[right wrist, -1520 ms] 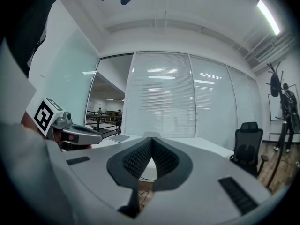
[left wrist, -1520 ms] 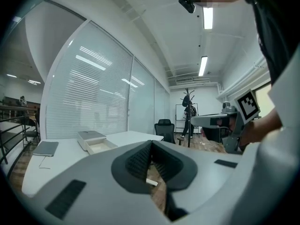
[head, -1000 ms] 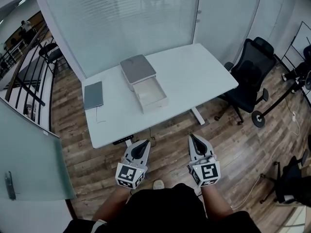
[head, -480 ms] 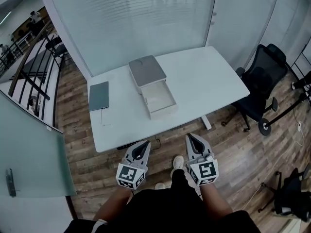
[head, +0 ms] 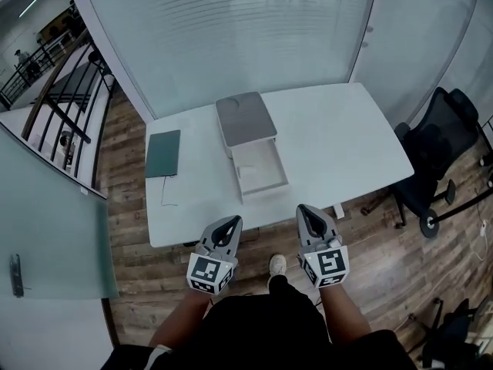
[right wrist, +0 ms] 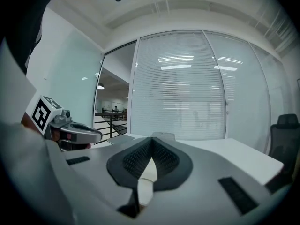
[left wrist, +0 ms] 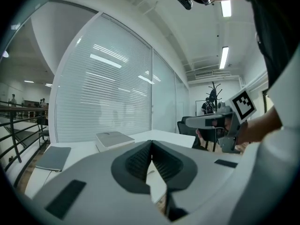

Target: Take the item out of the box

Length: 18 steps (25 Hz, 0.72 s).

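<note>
Wooden floor (head: 127,237), white table (head: 347,141) against a glazed wall with blinds.

Left edge of table: dark green notebook (head: 162,153) lying flat, well apart from everything else.

Middle of table, toward the back edge: box (head: 245,118), grey top, upright. A white open tray (head: 260,169) adjoins its front side and reaches toward the front edge. The tray's inside reads plain white from the head view; I cannot tell whether an item lies in it.

In front of the table, person standing, one tool in each hand.
- Left claw (head: 231,222): pads pressed together, nothing between them. Tip at the table's front edge, left of the tray, not touching the box.
- Right claw (head: 306,210): pads pressed together, nothing pinched. Tip near the front edge, just right of the tray's line, apart from it.

Both claws level with each other, pointing toward the table.

Off the table's right edge: black office chair (head: 439,141) on the floor.
</note>
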Tool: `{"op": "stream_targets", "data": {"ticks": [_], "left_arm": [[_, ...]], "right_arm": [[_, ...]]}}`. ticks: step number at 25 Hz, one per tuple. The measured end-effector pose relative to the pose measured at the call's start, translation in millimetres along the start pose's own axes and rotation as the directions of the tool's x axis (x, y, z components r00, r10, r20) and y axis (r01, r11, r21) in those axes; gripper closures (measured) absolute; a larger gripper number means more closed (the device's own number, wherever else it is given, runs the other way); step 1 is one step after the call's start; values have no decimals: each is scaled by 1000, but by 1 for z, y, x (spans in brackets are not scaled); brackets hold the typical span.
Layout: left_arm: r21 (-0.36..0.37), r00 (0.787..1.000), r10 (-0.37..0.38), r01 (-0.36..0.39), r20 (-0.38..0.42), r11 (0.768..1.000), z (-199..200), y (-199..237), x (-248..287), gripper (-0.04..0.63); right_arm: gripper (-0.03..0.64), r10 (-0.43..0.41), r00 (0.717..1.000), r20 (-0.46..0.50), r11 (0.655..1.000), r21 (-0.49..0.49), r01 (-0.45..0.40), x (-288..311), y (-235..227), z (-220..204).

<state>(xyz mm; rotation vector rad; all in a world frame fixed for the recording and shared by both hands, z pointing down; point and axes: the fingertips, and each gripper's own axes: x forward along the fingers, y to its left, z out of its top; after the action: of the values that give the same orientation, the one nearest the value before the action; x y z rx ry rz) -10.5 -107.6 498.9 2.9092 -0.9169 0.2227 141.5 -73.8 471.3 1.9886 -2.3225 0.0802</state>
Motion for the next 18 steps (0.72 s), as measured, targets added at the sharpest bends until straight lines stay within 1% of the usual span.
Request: {"op": "stream_targets", "data": {"ticks": [5,10,15,18], "left_arm": [[-7,999,55,-55,-1,998,9,14,28,583],[-36,994,109,-109,-3,993,11,33,52,583],[-50,986,168,-168,-12,985,13,51,72,583],[-55,979,202,-203,-18,978,14,60,81,584]], "right_arm": [[611,61,998,-19,998,0,-61,35,-22,-1],[611,139,990,-32,990,0,-139,69,-34,-5],[611,235,968,-85,972,3,-236,102,-38,-14],[611,289,953,-95,957,0,-290,121,-38,-15]]}}
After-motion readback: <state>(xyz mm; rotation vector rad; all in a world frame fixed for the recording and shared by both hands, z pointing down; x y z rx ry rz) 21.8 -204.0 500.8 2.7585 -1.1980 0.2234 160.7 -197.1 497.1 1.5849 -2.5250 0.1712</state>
